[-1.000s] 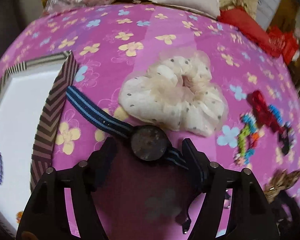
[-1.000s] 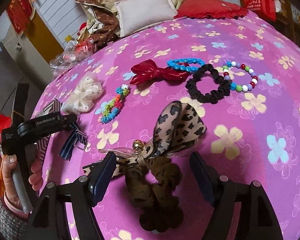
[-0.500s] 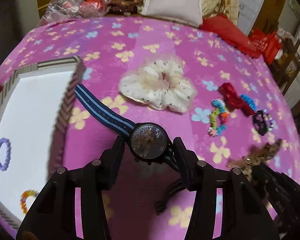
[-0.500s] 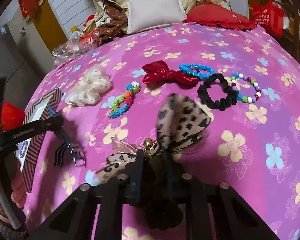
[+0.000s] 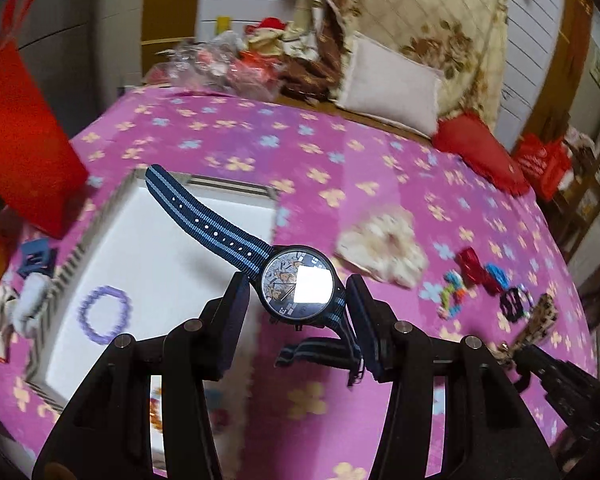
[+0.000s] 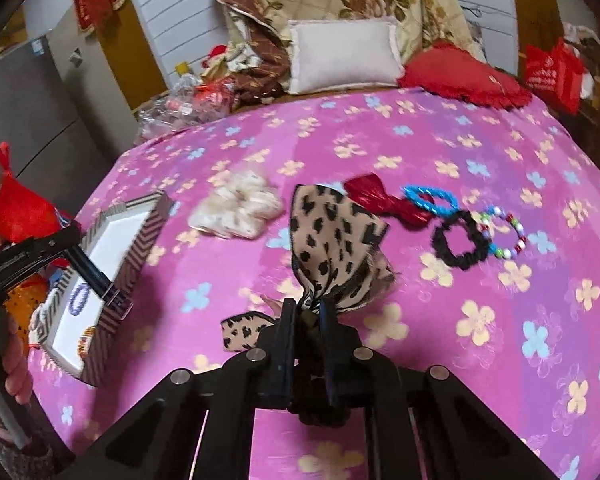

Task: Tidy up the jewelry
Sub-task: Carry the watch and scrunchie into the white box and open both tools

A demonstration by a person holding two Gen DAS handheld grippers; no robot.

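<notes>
The left gripper [image 5: 296, 300] holds the watch [image 5: 298, 288] between its fingers, lifted beside the striped box [image 5: 80, 248] (a purple bracelet [image 5: 105, 313] lies inside). The right gripper [image 6: 308, 332] is closed on the leopard scrunchie [image 6: 332, 240], raised above the pink cloth [image 6: 500, 320].

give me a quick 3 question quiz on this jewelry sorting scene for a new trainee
1. True or false: the left gripper holds the watch by its round case.
2. Multiple choice: what is the right gripper shut on?
A. the black scrunchie
B. the leopard-print scrunchie
C. the red bow
3. Fill in the missing word: a ______ bead bracelet already lies on the white floor of the striped box.

Key
1. True. The case sits between the fingers, with the blue striped strap sticking out over the box.
2. B
3. purple
</notes>
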